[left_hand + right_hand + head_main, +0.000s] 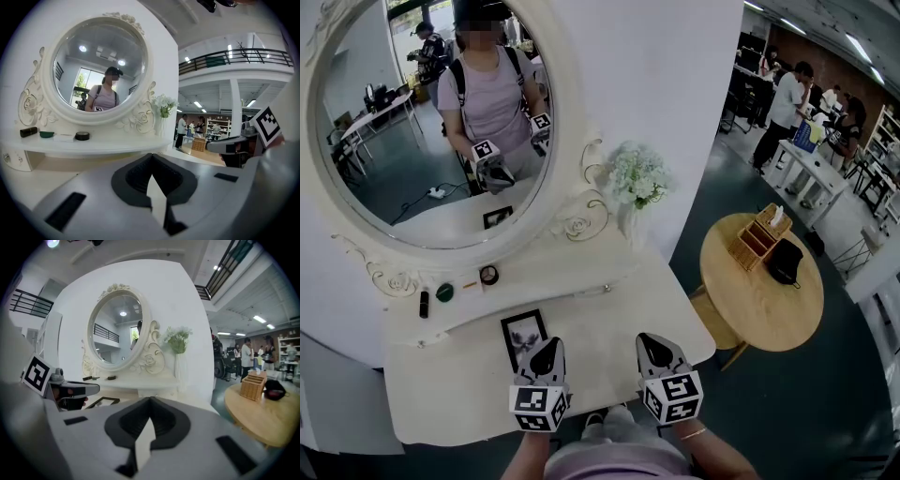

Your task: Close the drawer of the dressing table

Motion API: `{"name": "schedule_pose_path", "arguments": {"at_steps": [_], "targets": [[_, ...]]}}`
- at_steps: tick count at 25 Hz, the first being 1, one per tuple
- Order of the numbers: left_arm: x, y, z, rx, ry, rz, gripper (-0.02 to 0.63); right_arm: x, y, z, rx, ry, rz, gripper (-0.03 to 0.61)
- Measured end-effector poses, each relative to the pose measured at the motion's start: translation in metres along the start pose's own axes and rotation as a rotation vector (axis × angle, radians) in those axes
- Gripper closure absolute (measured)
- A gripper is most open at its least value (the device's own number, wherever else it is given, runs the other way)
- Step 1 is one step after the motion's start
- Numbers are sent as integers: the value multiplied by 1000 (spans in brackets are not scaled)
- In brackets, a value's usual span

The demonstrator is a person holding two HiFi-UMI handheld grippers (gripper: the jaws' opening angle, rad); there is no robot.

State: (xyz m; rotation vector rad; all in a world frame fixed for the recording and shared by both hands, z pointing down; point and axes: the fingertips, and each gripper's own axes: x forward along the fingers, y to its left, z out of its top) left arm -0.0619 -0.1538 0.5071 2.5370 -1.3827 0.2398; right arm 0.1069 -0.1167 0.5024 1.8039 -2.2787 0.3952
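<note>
The drawer sat under the front edge of the table point(459, 394), pushed in beneath the white top, so its face showed in no view. Its length ran along that front edge, left to right in front of the person. Both tongs were held over that front edge, above where the drawer lay, and pointed toward the mirror point(431, 122) at the back edge.

The left tongs point(546, 349) were clenched, tips together with nothing between them, just beside the near right corner of a black picture frame point(523, 336) lying flat on the top. The right tongs point(649, 339) were clenched and empty too, nearer the front right corner. The two were side by side and apart.

On the raised shelf along the back edge stood a black tube point(424, 303), a green lid point(443, 292) and a round tin point(488, 275). A vase of pale flowers point(637, 173) stood at the back right corner. A round wooden side table point(750, 319) stood beyond the right edge.
</note>
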Motion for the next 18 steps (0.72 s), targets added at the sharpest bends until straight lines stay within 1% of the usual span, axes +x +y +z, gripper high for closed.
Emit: {"name": "schedule_pose_path", "arguments": {"at_steps": [18], "targets": [[7,0,2,-3,4,15,614,7,-8,-3,7,24,5,575]]}}
